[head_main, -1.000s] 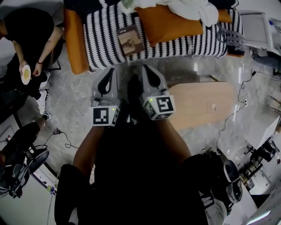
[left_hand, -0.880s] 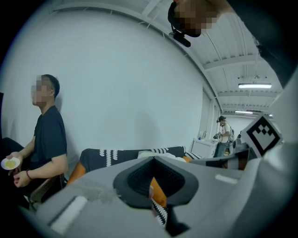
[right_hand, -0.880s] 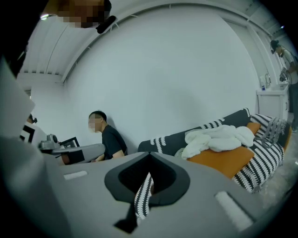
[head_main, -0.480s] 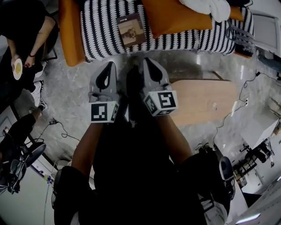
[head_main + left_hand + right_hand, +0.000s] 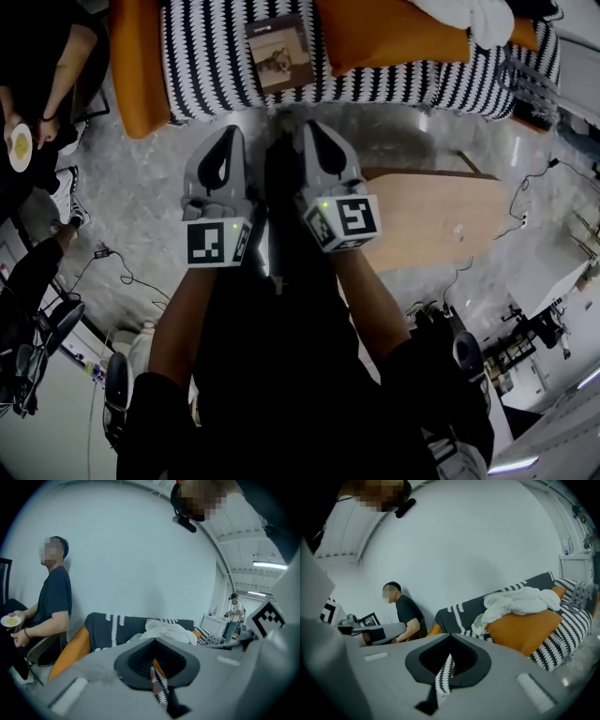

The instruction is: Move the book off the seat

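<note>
Book (image 5: 280, 54): brown cover, pale picture, flat on striped seat (image 5: 206, 66).

Striped sofa seat (image 5: 206, 70) bears a book (image 5: 280, 54) beside an orange cushion (image 5: 394, 33)

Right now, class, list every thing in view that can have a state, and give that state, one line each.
Book, closed, lying flat on the striped seat, untouched.
Left claw, shut, empty, apart from the book.
Right claw, shut, empty, apart from the book.
Orange cushion, lying on the seat.
White cloth, crumpled on the cushion.
Plate, held by a seated person.
</note>
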### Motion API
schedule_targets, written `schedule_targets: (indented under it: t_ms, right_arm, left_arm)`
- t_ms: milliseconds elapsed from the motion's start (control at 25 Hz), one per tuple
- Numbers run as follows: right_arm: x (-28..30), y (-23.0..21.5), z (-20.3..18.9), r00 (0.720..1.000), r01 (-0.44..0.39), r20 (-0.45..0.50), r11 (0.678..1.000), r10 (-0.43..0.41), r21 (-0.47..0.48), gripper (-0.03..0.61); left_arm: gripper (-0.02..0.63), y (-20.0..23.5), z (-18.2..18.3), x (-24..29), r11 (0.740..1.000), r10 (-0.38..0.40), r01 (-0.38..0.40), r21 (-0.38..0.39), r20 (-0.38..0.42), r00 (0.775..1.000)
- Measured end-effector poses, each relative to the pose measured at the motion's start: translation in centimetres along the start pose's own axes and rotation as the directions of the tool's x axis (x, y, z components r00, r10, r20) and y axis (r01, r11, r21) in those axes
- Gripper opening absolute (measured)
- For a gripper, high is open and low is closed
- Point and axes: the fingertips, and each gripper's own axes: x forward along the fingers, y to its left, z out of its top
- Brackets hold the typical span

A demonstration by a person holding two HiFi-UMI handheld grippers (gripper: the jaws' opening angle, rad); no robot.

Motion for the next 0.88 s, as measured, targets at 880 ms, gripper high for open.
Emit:
schedule_targets:
  t_ms: [880]
  right_arm:
    - [8.7, -7.4, -11.7, 0.992, 0.05, -0.121, 0.997, -0.043, 0.054, 0.008]
  left_arm:
    - [0.006, 3.0, -11.0, 8.6, 0.998, -0.004, 0.0, -0.058, -0.078, 0.997]
